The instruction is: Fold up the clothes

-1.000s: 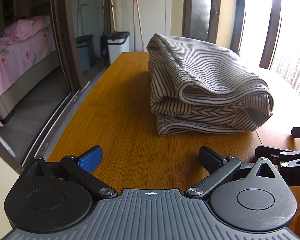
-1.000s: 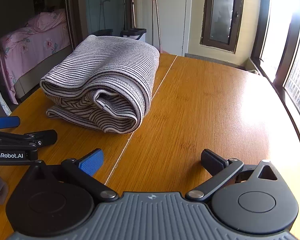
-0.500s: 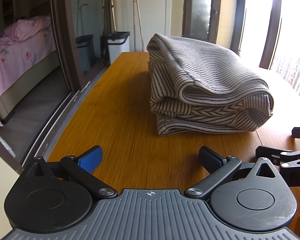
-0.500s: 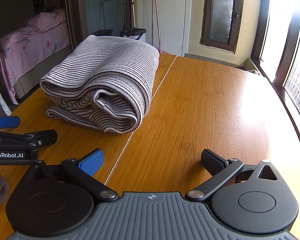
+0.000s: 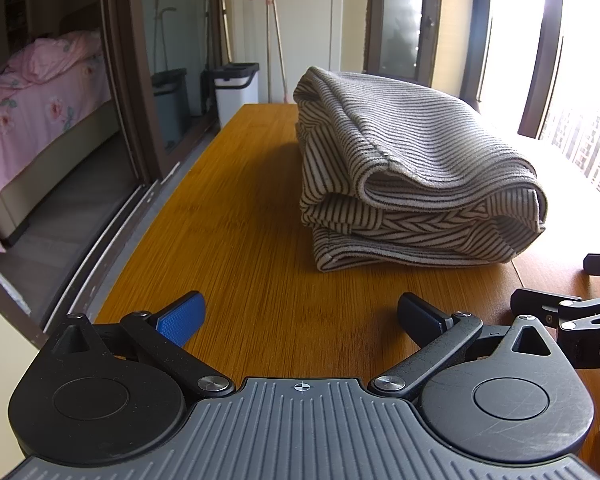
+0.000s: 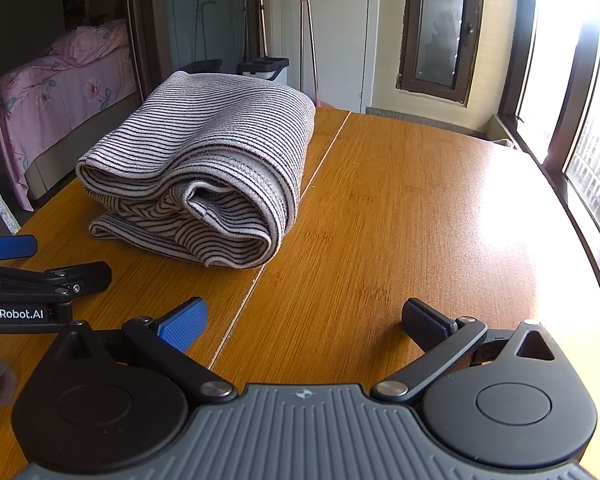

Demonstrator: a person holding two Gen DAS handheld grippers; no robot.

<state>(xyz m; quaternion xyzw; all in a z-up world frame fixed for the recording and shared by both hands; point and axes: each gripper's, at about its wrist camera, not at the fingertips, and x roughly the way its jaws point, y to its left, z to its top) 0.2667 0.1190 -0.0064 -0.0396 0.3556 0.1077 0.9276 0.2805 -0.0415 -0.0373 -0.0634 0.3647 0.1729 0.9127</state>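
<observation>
Striped garment [image 5: 416, 176], folded, on wooden worktop [image 6: 400, 216]; underside folds hidden. Left gripper [image 5: 300, 314] and right gripper [image 6: 304, 320]: jaws apart, empty, near worktop's front edge.

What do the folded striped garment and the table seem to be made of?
Striped garment: apparently a soft knit, going by the ribbed stripes, fuzzy edges and thick, rounded folds. Table: looks like bamboo or wood, with fine straight grain, an orange-brown tone and a glossy finish that reflects the window light.

Cream and dark striped garment [image 5: 412, 168], orange-brown wood-grain worktop [image 5: 240, 240], pink floral bedding [image 5: 40, 96] far left, white bin [image 5: 236, 92]
</observation>
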